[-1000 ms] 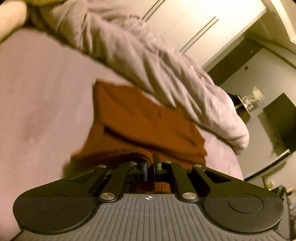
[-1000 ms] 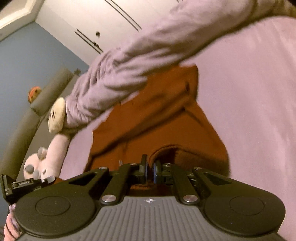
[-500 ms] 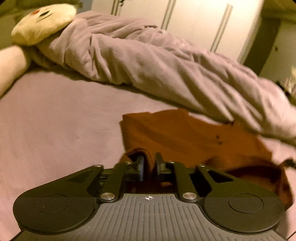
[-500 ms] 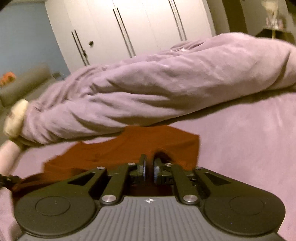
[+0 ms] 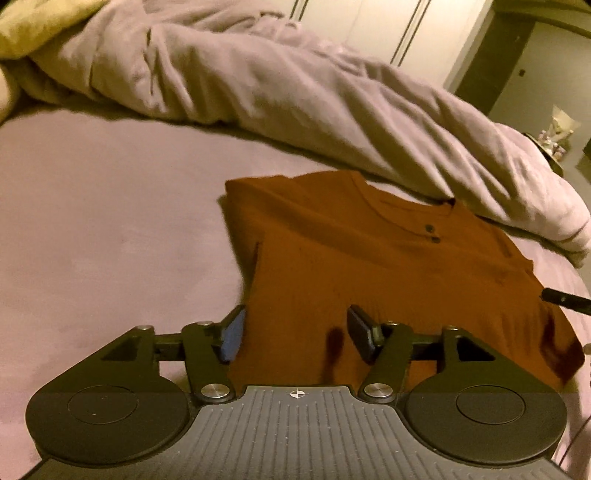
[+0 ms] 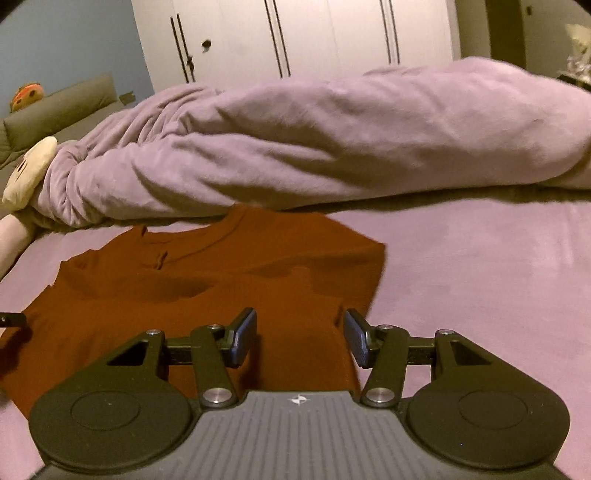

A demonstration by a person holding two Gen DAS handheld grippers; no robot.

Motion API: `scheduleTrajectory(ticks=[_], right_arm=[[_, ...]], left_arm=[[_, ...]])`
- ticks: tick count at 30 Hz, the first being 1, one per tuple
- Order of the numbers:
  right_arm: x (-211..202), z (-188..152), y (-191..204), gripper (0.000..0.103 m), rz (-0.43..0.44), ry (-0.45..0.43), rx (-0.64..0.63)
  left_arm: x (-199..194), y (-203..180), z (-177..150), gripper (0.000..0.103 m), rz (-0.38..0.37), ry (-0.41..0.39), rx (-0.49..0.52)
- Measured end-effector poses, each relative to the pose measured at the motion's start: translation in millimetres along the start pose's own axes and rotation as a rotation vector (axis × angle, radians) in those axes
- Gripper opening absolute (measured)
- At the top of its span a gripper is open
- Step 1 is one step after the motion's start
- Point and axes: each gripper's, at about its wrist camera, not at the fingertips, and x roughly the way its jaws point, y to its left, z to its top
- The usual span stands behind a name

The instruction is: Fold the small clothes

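Note:
A small rust-brown shirt (image 5: 369, 266) with two dark buttons at its neck lies flat on the lilac bed sheet (image 5: 110, 229); the right wrist view shows the same shirt (image 6: 207, 288). My left gripper (image 5: 295, 334) hovers over the shirt's near left edge. Its jaws are opening, and the pads press on nothing. My right gripper (image 6: 300, 338) stands over the shirt's near right edge, jaws opening too, with cloth below them but no grip. The tip of the other gripper shows at each view's side edge.
A bunched lilac duvet (image 5: 295, 96) lies across the bed just behind the shirt (image 6: 314, 147). A cream plush toy (image 6: 27, 173) sits at the far left by a grey headboard (image 6: 55, 110). White wardrobe doors (image 6: 295, 33) stand behind. Bare sheet (image 6: 480, 280) spreads right of the shirt.
Both grippers carried the shirt's folded edge down and over, then let go; their jaws went from shut on cloth to wide apart. The shirt now lies flat.

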Motion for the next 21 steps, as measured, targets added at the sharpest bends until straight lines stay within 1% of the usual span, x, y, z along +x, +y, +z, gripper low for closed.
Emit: scheduleTrajectory(ticks=[1, 3, 5, 6, 7, 8, 9, 10, 11, 12, 13, 14, 17, 18, 19, 20, 21], right_arm=[[7.1, 2.4, -0.8, 0.052, -0.001, 0.013, 0.01], [14.2, 4.5, -1.1, 0.05, 0.008, 0.021, 0.015], [17.9, 6.1, 1.9, 0.039, 0.015, 0.018, -0.01], [17.5, 6.3, 2.7, 0.027, 0.013, 0.018, -0.028], [16.8, 6.7, 4.3, 0.013, 0.006, 0.014, -0.048], [15.5, 6.7, 5.4, 0.008, 0.007, 0.01, -0.065], [13.9, 6.8, 5.9, 0.007, 0.009, 0.008, -0.076], [12.1, 6.1, 6.8, 0.006, 0.01, 0.005, -0.086], [10.1, 5.4, 8.4, 0.006, 0.014, 0.001, -0.1], [8.1, 5.2, 9.4, 0.006, 0.018, -0.004, -0.109], [6.9, 5.1, 9.7, 0.006, 0.027, -0.003, -0.111], [7.0, 5.7, 9.8, 0.006, 0.031, 0.001, -0.111], [13.0, 8.0, 10.1, 0.008, 0.015, 0.021, -0.113], [15.8, 9.0, 9.3, 0.009, 0.013, 0.026, -0.106], [17.9, 9.8, 8.7, 0.01, 0.013, 0.029, -0.1], [20.2, 10.5, 8.2, 0.01, 0.009, 0.031, -0.093], [22.5, 11.3, 8.4, 0.013, 0.005, 0.034, -0.089]], left_arm=[[4.9, -0.1, 1.3, 0.07, -0.003, 0.015, -0.006], [12.3, -0.6, 2.1, 0.069, -0.015, 0.037, -0.008], [13.1, -2.5, 2.5, 0.059, -0.02, 0.027, 0.004], [12.4, -3.6, 2.5, 0.055, -0.015, 0.021, 0.01], [12.2, -4.3, 2.3, 0.046, 0.002, 0.019, 0.014], [12.2, -5.2, 2.2, 0.039, 0.027, 0.023, 0.017], [11.9, -5.8, 2.5, 0.036, 0.044, 0.025, 0.02], [10.7, -6.5, 3.1, 0.031, 0.055, 0.025, 0.02], [8.5, -7.5, 3.8, 0.025, 0.058, 0.018, 0.017], [5.4, -9.1, 4.8, 0.023, 0.066, 0.009, 0.016], [2.1, -10.7, 6.0, 0.017, 0.072, -0.001, 0.016], [-1.1, -11.6, 7.2, 0.014, 0.064, -0.014, 0.015], [-2.3, -12.8, 10.9, 0.015, -0.002, -0.018, 0.006], [0.3, -15.2, 11.8, 0.015, 0.001, -0.009, 0.017], [4.0, -18.1, 12.3, 0.019, 0.014, -0.001, 0.036], [8.0, -19.9, 12.8, 0.026, 0.017, 0.009, 0.048], [11.7, -20.4, 12.8, 0.027, 0.01, 0.019, 0.05]])
